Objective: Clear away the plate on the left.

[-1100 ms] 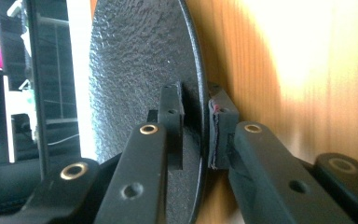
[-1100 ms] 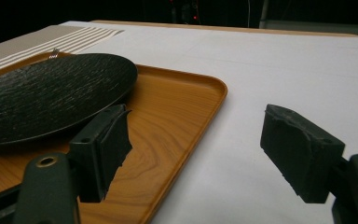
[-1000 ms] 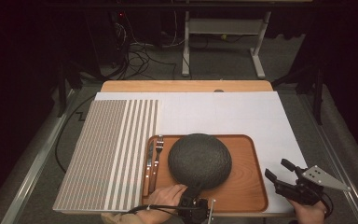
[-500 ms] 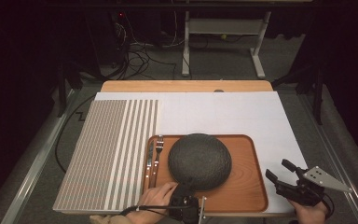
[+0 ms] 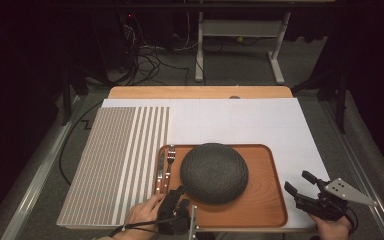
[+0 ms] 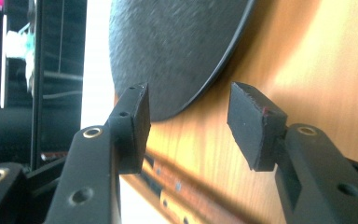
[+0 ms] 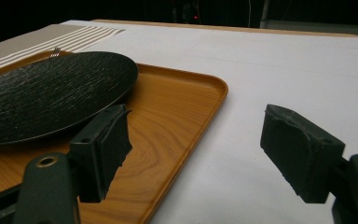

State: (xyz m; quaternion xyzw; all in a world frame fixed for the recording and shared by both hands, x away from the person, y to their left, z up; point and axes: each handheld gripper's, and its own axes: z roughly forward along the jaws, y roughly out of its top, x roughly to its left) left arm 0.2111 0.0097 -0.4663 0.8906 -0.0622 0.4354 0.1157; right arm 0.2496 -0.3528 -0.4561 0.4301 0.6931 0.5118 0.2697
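Note:
A round black plate [image 5: 214, 172] lies on a wooden tray [image 5: 260, 202], with a fork [image 5: 169, 164] and a knife [image 5: 160, 167] beside it at the tray's left end. My left gripper [image 5: 180, 194] sits at the tray's front edge by the plate's front-left rim. In the left gripper view my left gripper [image 6: 189, 109] is turned on its side. Its jaws have just been opening, and the plate [image 6: 177, 46] rim lies just beyond the pads, untouched. My right gripper [image 5: 297, 182] hovers open over the white mat right of the tray, nothing between its pads [image 7: 107, 140].
A striped placemat [image 5: 115, 170] covers the table's left part and a white mat [image 5: 260, 120] the rest. The table's wooden back edge [image 5: 200, 92] faces a dark floor with cables and a metal stand [image 5: 240, 45].
My left gripper has slid a little to the left along the tray's front edge, off the plate's front rim, and its jaws have parted. The plate and my right gripper have stayed put.

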